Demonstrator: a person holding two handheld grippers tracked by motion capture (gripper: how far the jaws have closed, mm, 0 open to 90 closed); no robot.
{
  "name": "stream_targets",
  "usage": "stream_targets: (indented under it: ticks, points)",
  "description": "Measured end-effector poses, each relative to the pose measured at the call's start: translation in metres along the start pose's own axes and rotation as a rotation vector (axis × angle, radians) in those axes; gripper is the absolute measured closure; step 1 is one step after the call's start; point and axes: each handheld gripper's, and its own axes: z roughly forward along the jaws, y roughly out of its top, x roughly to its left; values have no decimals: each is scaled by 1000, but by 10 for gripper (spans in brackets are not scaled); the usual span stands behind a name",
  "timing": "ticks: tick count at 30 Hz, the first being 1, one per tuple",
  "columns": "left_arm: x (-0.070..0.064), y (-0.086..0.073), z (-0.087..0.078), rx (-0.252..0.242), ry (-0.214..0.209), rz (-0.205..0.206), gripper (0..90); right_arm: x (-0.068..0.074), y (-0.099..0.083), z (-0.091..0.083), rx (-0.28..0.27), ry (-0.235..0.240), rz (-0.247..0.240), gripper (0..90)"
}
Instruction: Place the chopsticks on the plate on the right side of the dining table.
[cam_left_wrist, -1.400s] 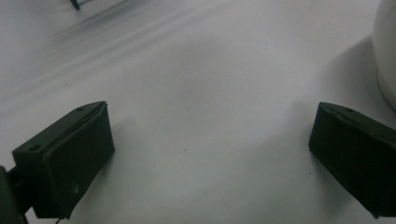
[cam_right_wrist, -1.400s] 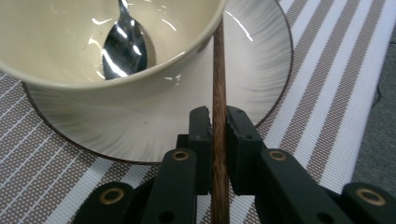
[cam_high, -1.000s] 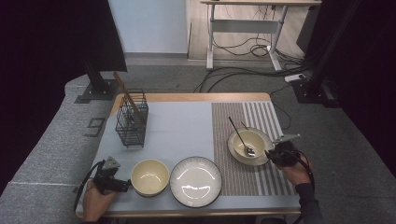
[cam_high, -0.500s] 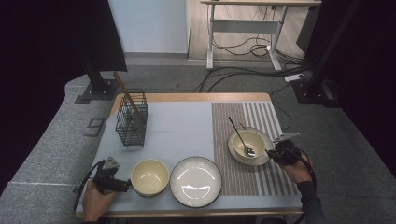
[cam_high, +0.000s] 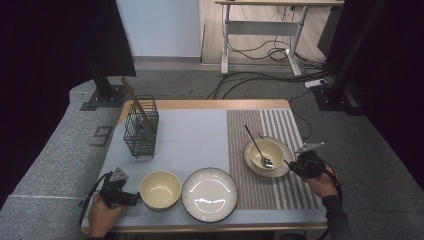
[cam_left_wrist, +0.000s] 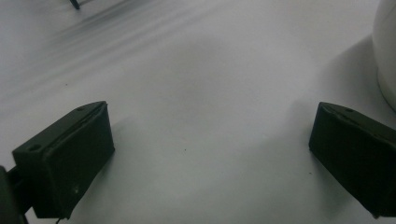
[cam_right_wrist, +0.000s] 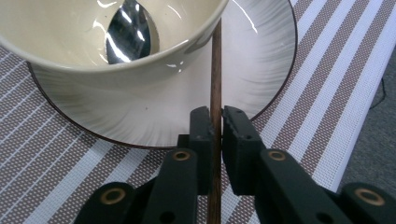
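Observation:
A cream bowl (cam_high: 267, 152) holding a metal spoon (cam_high: 259, 147) stands on a ribbed plate (cam_high: 280, 172) on the striped mat. My right gripper (cam_high: 293, 165) sits just right of that plate, shut on a thin brown wooden stick (cam_right_wrist: 215, 70). The stick runs from between the right gripper (cam_right_wrist: 215, 114) jaws over the plate (cam_right_wrist: 261, 60) and passes behind the bowl (cam_right_wrist: 93, 74) rim. The spoon (cam_right_wrist: 128, 30) lies inside. My left gripper (cam_high: 134, 197) rests at the front left, beside a second cream bowl (cam_high: 160, 189). The left gripper (cam_left_wrist: 210, 135) is open over the pale mat with nothing between the jaws.
A large white plate (cam_high: 209, 194) lies at the front middle. A black wire basket (cam_high: 141, 127) with a wooden stick leaning in it stands at the back left. The second bowl's wall (cam_left_wrist: 387, 46) is close to the left gripper's right jaw.
The right hand has shifted slightly to the right with the stick still held. The left hand and the dishes have not moved.

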Motion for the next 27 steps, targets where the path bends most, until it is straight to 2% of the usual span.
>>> stream_targets:
  ticks: [3, 8, 11, 13, 17, 20, 22, 27]
  points:
    - [0, 0, 0, 0, 0, 0, 0, 1, 1, -2, -8, -1, 0, 759]
    - [0, 0, 0, 0, 0, 0, 0, 4, 2, -9, -5, -7, 8, 569]
    - [0, 0, 0, 0, 0, 0, 0, 7, 1, -14, -2, -26, 19, 483]
    - [0, 0, 0, 0, 0, 0, 0, 10, -1, -18, -10, -52, 24, 459]
    - [0, 0, 0, 1, -1, 2, 0, 14, -5, -25, -15, -65, 45, 356]
    - [0, 0, 0, 1, -1, 1, 0, 17, -11, -29, -29, -79, 82, 255]
    - [0, 0, 0, 1, -1, 2, 0, 17, -14, -32, -33, -89, 104, 215]
    - [0, 0, 0, 0, -1, 2, 0, 22, -25, -38, -46, -117, 112, 245]
